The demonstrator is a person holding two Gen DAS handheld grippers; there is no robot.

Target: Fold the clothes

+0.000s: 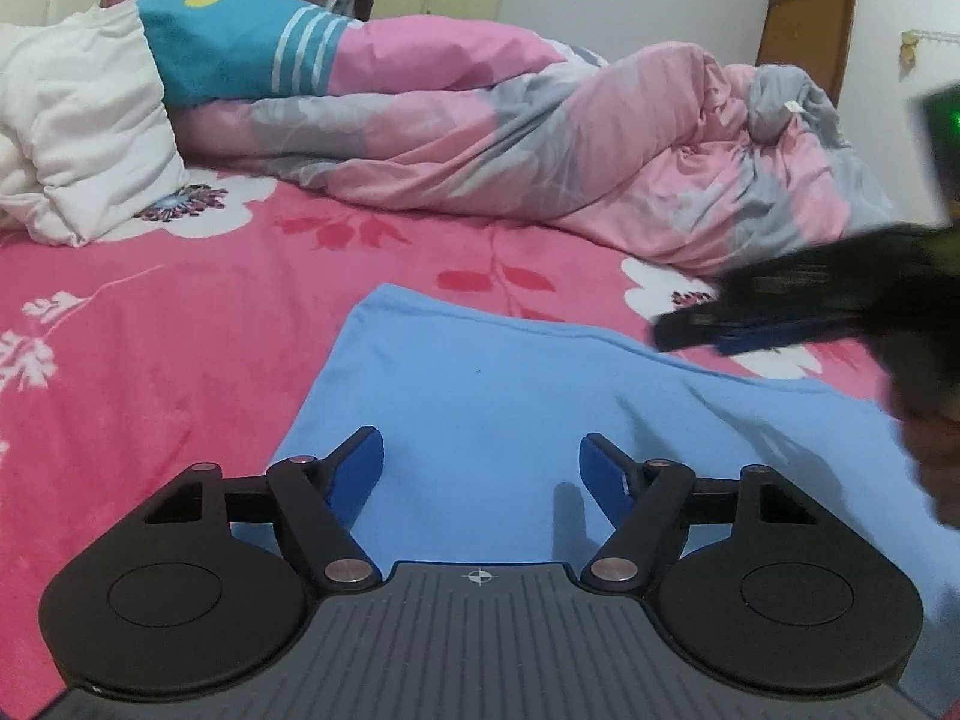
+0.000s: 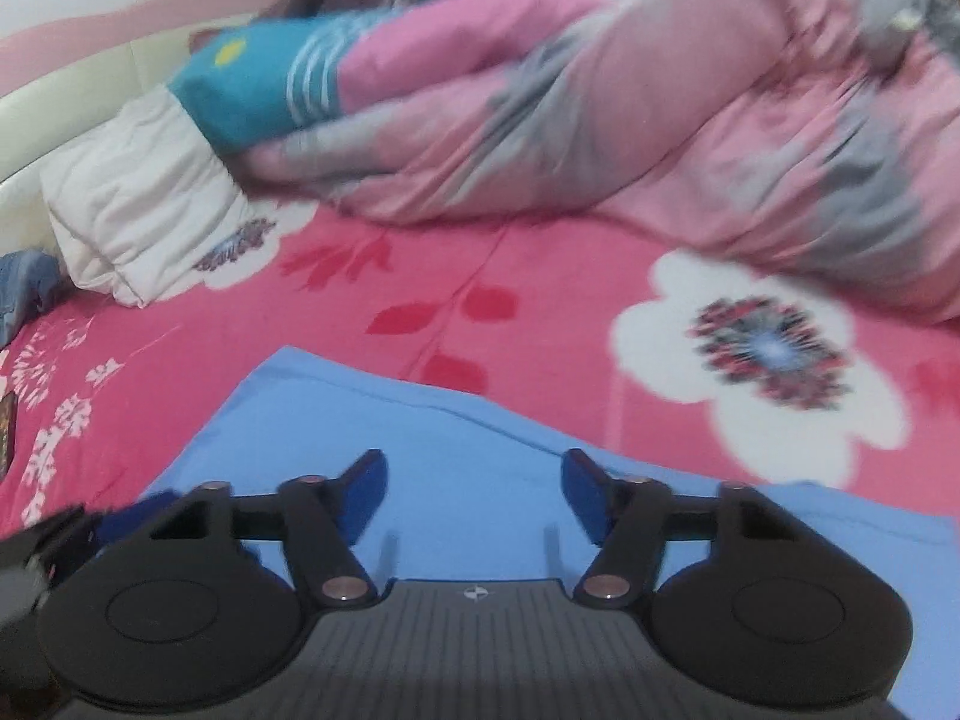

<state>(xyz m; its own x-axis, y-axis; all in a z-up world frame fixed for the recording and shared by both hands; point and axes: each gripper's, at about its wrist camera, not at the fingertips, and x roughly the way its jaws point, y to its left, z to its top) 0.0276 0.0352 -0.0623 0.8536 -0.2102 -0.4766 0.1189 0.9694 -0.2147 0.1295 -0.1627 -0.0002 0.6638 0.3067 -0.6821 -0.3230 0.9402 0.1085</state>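
A light blue garment [image 1: 510,396] lies flat on the pink floral bedsheet [image 1: 150,330], folded to a straight far edge. My left gripper [image 1: 480,450] hovers over its near part, blue pads apart with nothing between them. At the right of the left wrist view my right gripper [image 1: 708,330] shows blurred over the garment's far right edge, a hand behind it. In the right wrist view the same garment [image 2: 456,438] fills the foreground, and my right gripper [image 2: 474,468] stands open above it with nothing in its jaws. Part of my left gripper [image 2: 60,534] shows at the lower left.
A rumpled pink and grey quilt [image 1: 540,138] runs across the back of the bed. A white pillow [image 1: 78,138] and a teal pillow [image 1: 228,42] lie at the back left. A denim piece [image 2: 24,288] sits at the bed's left edge. A brown door [image 1: 804,36] stands behind.
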